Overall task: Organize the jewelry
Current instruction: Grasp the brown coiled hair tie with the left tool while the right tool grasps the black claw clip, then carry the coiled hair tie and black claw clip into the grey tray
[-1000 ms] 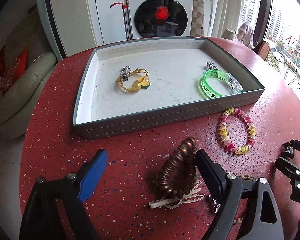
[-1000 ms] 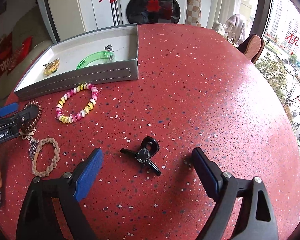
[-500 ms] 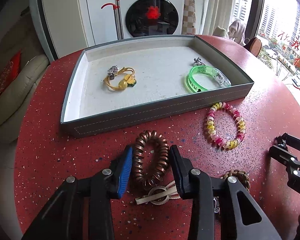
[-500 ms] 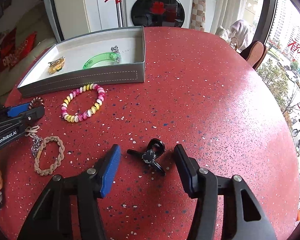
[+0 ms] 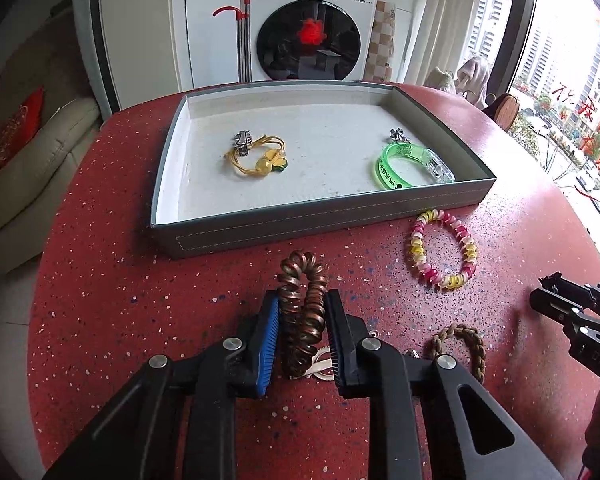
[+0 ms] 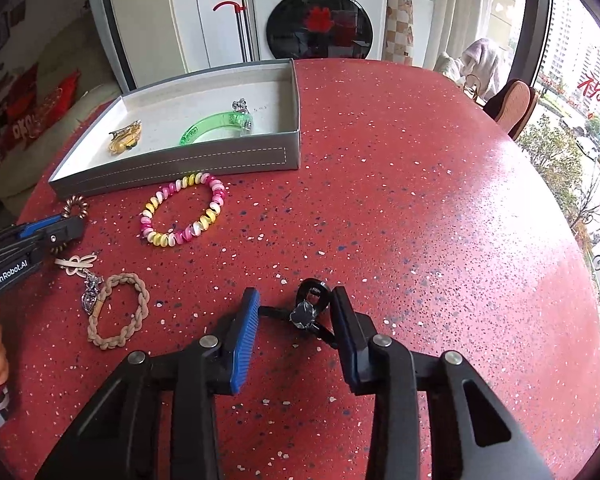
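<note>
While the left hand-held gripper pinches the copper coil tie between its blue and black pads, squeezing the loop narrow, the tie's lower end overlaps a pale clip lying on the red speckled surface; whether the tie is lifted clear cannot be told. Just right of that gripper lies a braided tan bracelet, and farther out, near the tray's front wall, a pink and yellow bead bracelet. A grey tray with a white floor holds a yellow cord tie at its left, a green bangle at its right, and a small silver charm just behind the bangle. From the right wrist view, the right hand-held gripper straddles a black claw clip on the surface, its jaws part closed: the black pad looks to touch the clip's ring while the blue pad stands just off the clip's thin end, so a firm pinch cannot be told. A small silver pendant lies against the braided bracelet's left edge
</note>
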Available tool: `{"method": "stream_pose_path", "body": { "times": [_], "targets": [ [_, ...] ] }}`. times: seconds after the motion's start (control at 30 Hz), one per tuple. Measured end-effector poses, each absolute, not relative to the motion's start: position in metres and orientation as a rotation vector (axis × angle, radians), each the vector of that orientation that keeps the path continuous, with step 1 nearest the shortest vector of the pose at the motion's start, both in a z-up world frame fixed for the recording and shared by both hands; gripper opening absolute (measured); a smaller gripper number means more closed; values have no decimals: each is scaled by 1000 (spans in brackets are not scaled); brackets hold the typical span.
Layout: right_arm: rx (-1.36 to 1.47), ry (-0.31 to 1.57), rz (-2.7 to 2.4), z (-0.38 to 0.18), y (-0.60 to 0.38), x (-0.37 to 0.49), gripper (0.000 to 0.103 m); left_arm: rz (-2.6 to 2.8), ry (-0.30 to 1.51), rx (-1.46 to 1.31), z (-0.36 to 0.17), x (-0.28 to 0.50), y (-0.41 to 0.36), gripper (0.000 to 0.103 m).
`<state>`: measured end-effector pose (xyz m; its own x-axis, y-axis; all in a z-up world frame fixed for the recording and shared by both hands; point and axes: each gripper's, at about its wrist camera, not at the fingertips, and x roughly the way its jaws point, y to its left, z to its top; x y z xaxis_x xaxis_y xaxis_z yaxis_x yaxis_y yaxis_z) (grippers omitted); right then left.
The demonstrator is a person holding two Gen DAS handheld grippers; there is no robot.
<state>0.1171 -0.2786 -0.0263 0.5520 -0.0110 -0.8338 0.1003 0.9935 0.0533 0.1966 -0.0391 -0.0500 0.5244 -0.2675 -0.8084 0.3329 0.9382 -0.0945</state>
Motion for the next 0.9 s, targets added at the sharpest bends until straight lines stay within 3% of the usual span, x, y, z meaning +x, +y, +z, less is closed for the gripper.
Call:
{"method": "stream_pose_path", "body": {
  "times": [0.9],
  "targets": [
    [223, 927, 84, 23, -269, 171, 40, -356, 886, -9, -9, 233, -14, 42]
  ]
}}
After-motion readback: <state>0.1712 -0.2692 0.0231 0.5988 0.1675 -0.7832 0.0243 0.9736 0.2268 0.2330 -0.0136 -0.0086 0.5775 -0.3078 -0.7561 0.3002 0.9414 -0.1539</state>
